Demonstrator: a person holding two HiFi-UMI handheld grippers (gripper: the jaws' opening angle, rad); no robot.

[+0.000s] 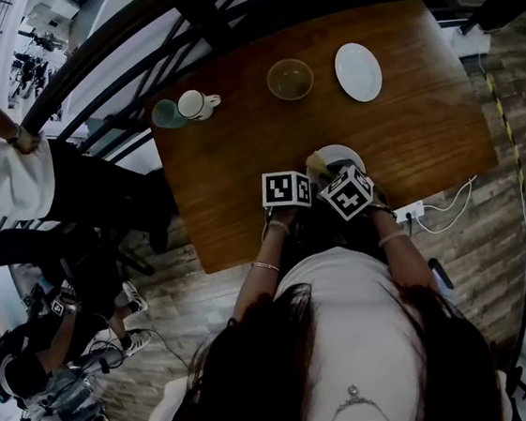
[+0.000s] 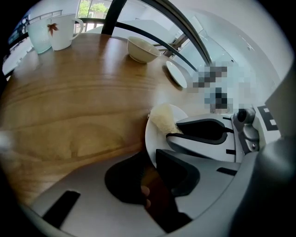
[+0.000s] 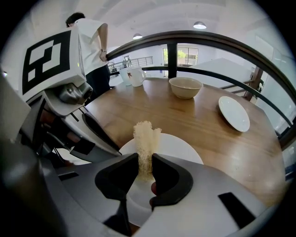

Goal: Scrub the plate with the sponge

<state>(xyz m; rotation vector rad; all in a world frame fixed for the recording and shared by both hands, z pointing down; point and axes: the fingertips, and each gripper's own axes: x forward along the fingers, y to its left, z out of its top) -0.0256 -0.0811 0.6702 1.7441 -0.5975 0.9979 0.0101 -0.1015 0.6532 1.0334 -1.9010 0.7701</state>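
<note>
A white plate (image 3: pixel 178 147) lies on the brown wooden table (image 1: pixel 238 160), close to its near edge. My right gripper (image 3: pixel 145 173) is shut on a pale yellow sponge (image 3: pixel 145 141). The sponge stands up between the dark pads, over the plate's middle. My left gripper (image 2: pixel 155 166) is at the plate's left rim (image 2: pixel 156 134), and the rim runs down between its jaws, which look closed on it. In the head view both marker cubes cover most of the plate (image 1: pixel 342 155), and the sponge (image 1: pixel 315 161) shows just beyond them.
At the table's back stand a white mug (image 1: pixel 196 103), a pale green glass (image 1: pixel 167 114), a beige bowl (image 1: pixel 290 79) and a second white plate (image 1: pixel 359 71). A dark railing (image 1: pixel 129 31) runs behind. A person (image 1: pixel 13 172) stands at the left.
</note>
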